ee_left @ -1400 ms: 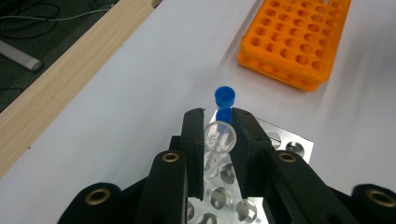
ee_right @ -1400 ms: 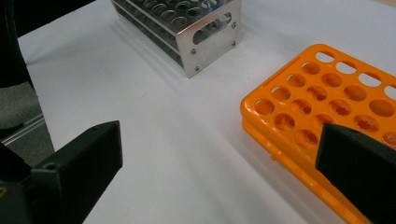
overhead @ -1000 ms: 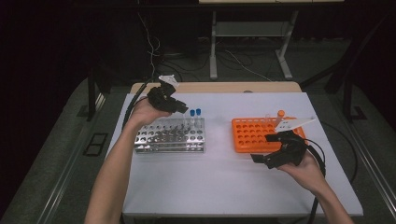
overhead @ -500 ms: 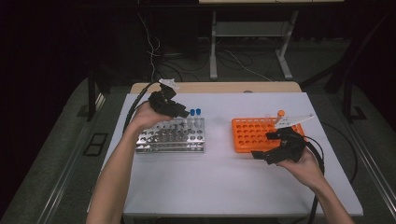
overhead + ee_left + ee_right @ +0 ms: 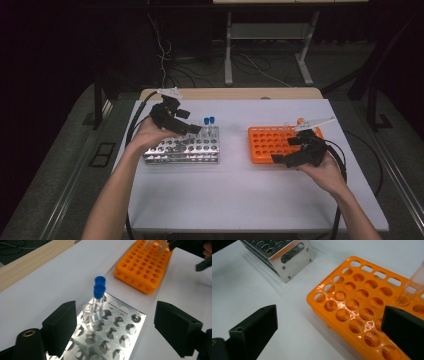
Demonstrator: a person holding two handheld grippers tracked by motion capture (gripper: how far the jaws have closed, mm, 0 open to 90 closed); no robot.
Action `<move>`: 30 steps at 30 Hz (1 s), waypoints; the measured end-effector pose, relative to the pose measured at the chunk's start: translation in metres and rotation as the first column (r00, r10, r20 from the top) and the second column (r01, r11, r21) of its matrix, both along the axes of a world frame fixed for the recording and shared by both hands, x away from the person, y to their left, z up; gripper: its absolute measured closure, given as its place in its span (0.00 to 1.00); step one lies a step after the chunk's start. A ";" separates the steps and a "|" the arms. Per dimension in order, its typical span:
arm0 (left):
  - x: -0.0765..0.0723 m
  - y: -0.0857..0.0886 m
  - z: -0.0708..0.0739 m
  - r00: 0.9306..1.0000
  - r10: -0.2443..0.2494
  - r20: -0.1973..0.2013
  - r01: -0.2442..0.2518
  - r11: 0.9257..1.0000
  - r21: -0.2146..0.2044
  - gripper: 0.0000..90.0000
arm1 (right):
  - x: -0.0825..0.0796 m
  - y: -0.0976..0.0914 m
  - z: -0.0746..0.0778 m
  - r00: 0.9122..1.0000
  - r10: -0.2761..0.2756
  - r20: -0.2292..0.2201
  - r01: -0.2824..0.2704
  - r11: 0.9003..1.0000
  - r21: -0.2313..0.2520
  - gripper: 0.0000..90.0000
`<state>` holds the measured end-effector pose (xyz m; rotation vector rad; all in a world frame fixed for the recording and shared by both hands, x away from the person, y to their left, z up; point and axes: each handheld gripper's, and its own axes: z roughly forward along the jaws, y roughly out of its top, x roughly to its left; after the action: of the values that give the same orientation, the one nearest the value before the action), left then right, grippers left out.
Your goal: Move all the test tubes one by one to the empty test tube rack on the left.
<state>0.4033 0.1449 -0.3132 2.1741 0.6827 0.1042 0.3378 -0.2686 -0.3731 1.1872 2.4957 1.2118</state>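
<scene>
Drifting rightward over the steel rack (image 5: 182, 148), my left gripper (image 5: 125, 332) has just been opening, jaws released around nothing; the uncapped tube (image 5: 88, 315) is standing seated beside two capped tubes (image 5: 99, 293); my right gripper (image 5: 329, 340), spread empty, is nearing the orange rack (image 5: 362, 312), judging its clear tube (image 5: 413, 286) needs pinching next.

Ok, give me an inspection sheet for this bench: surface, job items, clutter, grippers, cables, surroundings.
Surface: white table, wooden strip along its far edge.
Job's things: metal rack holding two blue-capped tubes and an uncapped clear tube; orange rack with clear tubes at its far corner.
Clutter: nothing seen.
Grippers: left gripper open over the metal rack, jaws just opened, clear of the tubes between them; right gripper open at the orange rack's near side.
Cables: one trailing from each gripper; more on the floor.
Surroundings: dark room, table legs behind.
</scene>
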 end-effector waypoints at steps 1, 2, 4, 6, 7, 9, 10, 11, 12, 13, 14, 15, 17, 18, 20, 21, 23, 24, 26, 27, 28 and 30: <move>-0.004 0.001 0.000 1.000 0.002 0.002 -0.002 1.000 -0.007 0.15 | 0.001 0.000 -0.001 1.000 -0.006 -0.002 0.006 1.000 0.000 0.00; -0.008 0.001 0.000 1.000 0.005 0.003 -0.005 1.000 -0.013 0.15 | 0.003 0.000 -0.001 1.000 -0.010 0.001 0.010 1.000 0.000 0.00; -0.014 0.002 0.000 1.000 0.012 0.001 -0.012 1.000 -0.023 0.09 | 0.004 0.000 -0.002 1.000 -0.017 0.001 0.017 1.000 -0.006 0.00; -0.023 0.002 -0.001 0.999 0.033 0.003 -0.032 0.999 -0.026 0.00 | 0.007 0.001 -0.003 1.000 -0.027 -0.002 0.027 1.000 -0.011 0.00; -0.027 0.003 -0.002 0.999 0.043 0.010 -0.042 0.999 -0.033 0.00 | 0.009 0.001 -0.004 1.000 -0.029 0.001 0.029 0.999 -0.016 0.00; -0.036 0.005 -0.003 0.998 0.050 0.024 -0.049 0.997 -0.053 0.00 | 0.011 0.003 -0.004 0.999 -0.046 0.003 0.046 0.998 -0.035 0.00; -0.040 0.006 -0.004 0.998 0.051 0.032 -0.049 0.997 -0.057 0.00 | 0.012 0.005 -0.004 0.999 -0.055 0.004 0.055 0.998 -0.045 0.00; -0.043 0.007 -0.005 0.998 0.054 0.036 -0.052 0.997 -0.061 0.00 | 0.014 0.005 -0.004 0.998 -0.064 0.001 0.064 0.997 -0.051 0.00; -0.048 0.008 -0.006 0.997 0.057 0.046 -0.054 0.996 -0.066 0.00 | 0.015 0.006 -0.004 0.998 -0.070 -0.001 0.070 0.996 -0.053 0.00; -0.051 0.009 -0.006 0.997 0.059 0.052 -0.055 0.996 -0.073 0.00 | 0.016 0.006 -0.005 0.997 -0.077 0.000 0.077 0.995 -0.059 0.00; -0.054 0.010 -0.008 0.996 0.065 0.054 -0.060 0.995 -0.082 0.00 | 0.017 0.007 -0.005 0.997 -0.083 0.000 0.083 0.995 -0.061 0.00; -0.058 0.012 -0.009 0.996 0.066 0.057 -0.062 0.995 -0.083 0.00 | 0.018 0.006 -0.006 0.996 -0.091 -0.004 0.091 0.994 -0.059 0.00; -0.063 0.013 -0.011 0.996 0.067 0.063 -0.062 0.995 -0.079 0.00 | 0.021 0.005 -0.008 0.994 -0.109 -0.007 0.108 0.992 -0.063 0.00; -0.066 0.013 -0.013 0.995 0.068 0.066 -0.062 0.994 -0.084 0.00 | 0.022 0.004 -0.008 0.993 -0.114 -0.008 0.113 0.991 -0.064 0.00; -0.072 0.014 -0.017 0.995 0.068 0.067 -0.062 0.994 -0.093 0.00 | 0.024 0.003 -0.010 0.991 -0.130 -0.009 0.129 0.989 -0.069 0.07; -0.074 0.014 -0.018 0.996 0.067 0.066 -0.060 0.994 -0.096 0.00 | 0.025 0.002 -0.010 0.990 -0.140 -0.006 0.139 0.988 -0.069 0.07; -0.078 0.014 -0.021 0.996 0.061 0.067 -0.054 0.994 -0.099 0.00 | 0.027 0.001 -0.011 0.987 -0.158 -0.004 0.157 0.985 -0.069 0.08; -0.080 0.013 -0.023 0.996 0.055 0.067 -0.049 0.994 -0.099 0.00 | 0.028 0.000 -0.012 0.987 -0.162 -0.003 0.162 0.984 -0.069 0.10; -0.083 0.012 -0.025 0.997 0.049 0.066 -0.042 0.994 -0.103 0.00 | 0.030 0.000 -0.013 0.984 -0.176 -0.003 0.176 0.982 -0.064 0.19; -0.085 0.012 -0.026 0.997 0.045 0.065 -0.038 0.994 -0.104 0.00 | 0.031 0.000 -0.013 0.981 -0.192 -0.001 0.192 0.979 -0.071 0.19; -0.086 0.011 -0.027 0.997 0.043 0.065 -0.036 0.994 -0.103 0.00 | 0.032 0.000 -0.013 0.979 -0.205 0.004 0.204 0.976 -0.079 0.22; -0.087 0.011 -0.027 0.997 0.037 0.066 -0.030 0.994 -0.108 0.00 | 0.033 0.001 -0.014 0.975 -0.221 0.009 0.221 0.971 -0.087 0.25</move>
<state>0.3158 0.1556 -0.3403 2.0477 0.6706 0.1554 0.3707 -0.2679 -0.3876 1.3975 2.3144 1.0356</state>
